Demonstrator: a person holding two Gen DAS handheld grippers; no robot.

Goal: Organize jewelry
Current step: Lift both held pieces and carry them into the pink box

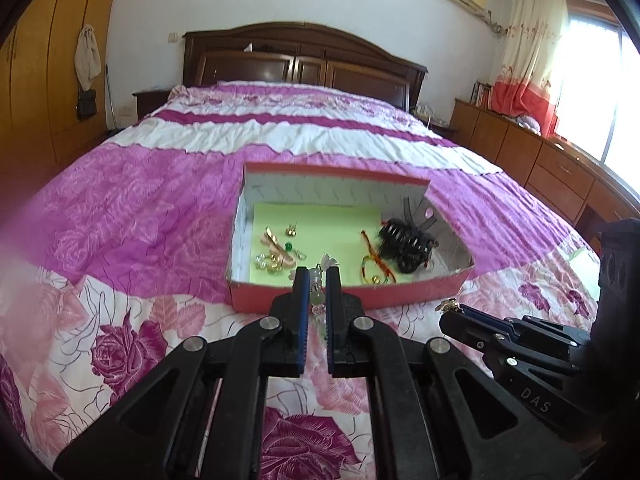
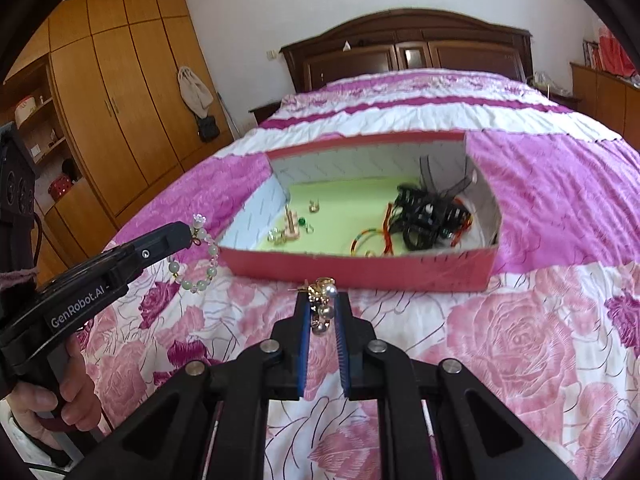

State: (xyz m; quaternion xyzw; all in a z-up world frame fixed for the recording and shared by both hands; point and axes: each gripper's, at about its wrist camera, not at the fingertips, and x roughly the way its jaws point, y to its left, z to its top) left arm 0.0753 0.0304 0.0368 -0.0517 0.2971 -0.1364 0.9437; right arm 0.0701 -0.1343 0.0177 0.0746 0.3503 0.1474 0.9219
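A red shoebox lid [image 1: 344,298] [image 2: 360,268] with a green liner lies on the bed and holds earrings [image 1: 276,252], a red-and-gold cord bracelet [image 1: 376,268] and black hair clips [image 1: 404,244]. My left gripper [image 1: 317,280] is shut on a pale green bead bracelet [image 1: 317,286] just before the box's near wall; in the right wrist view the bracelet [image 2: 200,256] hangs from that gripper [image 2: 188,234]. My right gripper [image 2: 322,300] is shut on a gold and pearl earring [image 2: 324,304], just short of the box; it shows in the left wrist view [image 1: 450,310].
The bed [image 1: 160,208] has a pink and purple floral cover. A dark wooden headboard [image 1: 304,56] stands at the far end. Wooden wardrobes [image 2: 112,112] line the left, low cabinets [image 1: 540,160] and a window the right.
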